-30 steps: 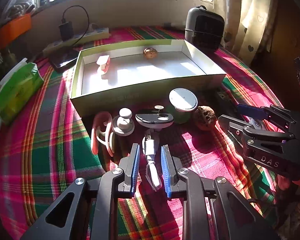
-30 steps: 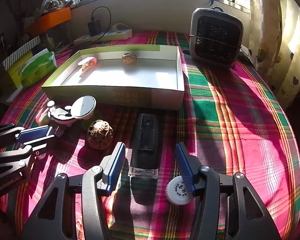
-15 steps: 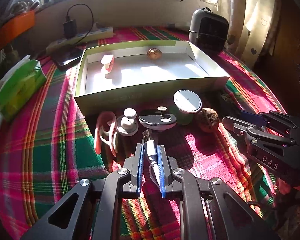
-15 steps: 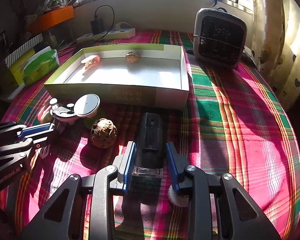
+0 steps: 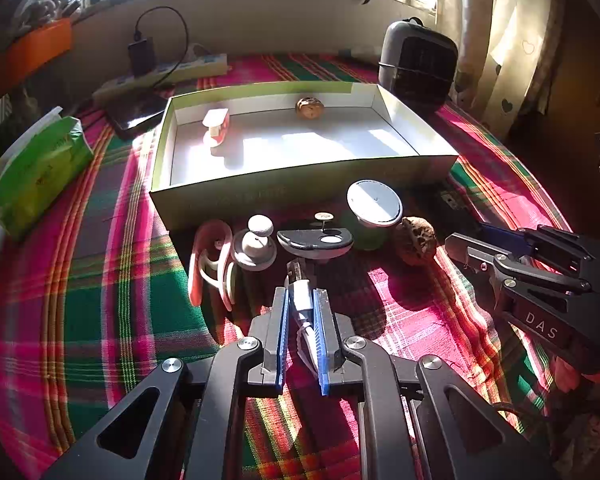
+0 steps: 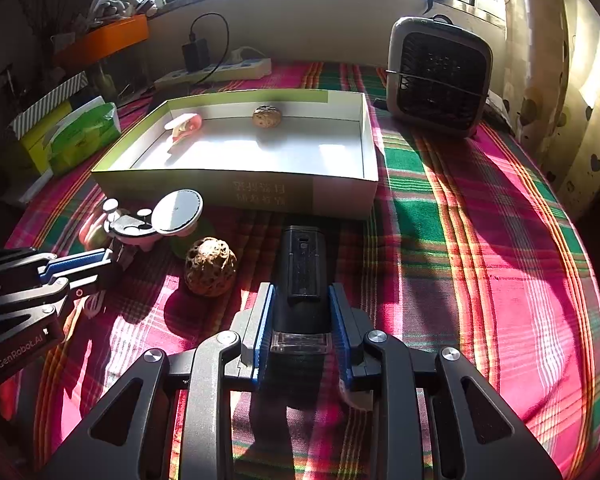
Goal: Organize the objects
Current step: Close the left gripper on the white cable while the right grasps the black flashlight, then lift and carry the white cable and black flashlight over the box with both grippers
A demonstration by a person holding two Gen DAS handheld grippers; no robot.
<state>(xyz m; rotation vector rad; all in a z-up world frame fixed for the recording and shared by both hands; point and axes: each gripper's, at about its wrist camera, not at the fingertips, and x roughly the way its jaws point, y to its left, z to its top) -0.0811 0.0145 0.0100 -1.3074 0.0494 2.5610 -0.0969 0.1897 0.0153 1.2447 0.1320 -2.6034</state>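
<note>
My left gripper (image 5: 301, 300) is shut on a small white cable plug (image 5: 301, 301) lying on the plaid cloth. My right gripper (image 6: 302, 296) is shut on a black rectangular device (image 6: 303, 280) with a clear end. An open green-and-white box (image 5: 300, 192) stands beyond both; it also shows in the right wrist view (image 6: 260, 192). It holds a walnut (image 6: 266, 116) and a pink-white item (image 6: 184, 126). In front of the box lie a pink clip (image 5: 210, 256), a white knob (image 5: 256, 240), a black-topped holder (image 5: 315, 240), a green cup with a white lid (image 5: 374, 210) and a second walnut (image 6: 211, 266).
A grey fan heater (image 6: 438, 76) stands at the back right. A power strip with a charger (image 6: 216, 70) lies along the back wall. Green tissue packs (image 5: 36, 176) sit at the left edge. An orange tray (image 6: 104, 38) is at the far left.
Both grippers have closed: the left onto the white cable plug, the right onto the black device. Both moved slightly forward.
</note>
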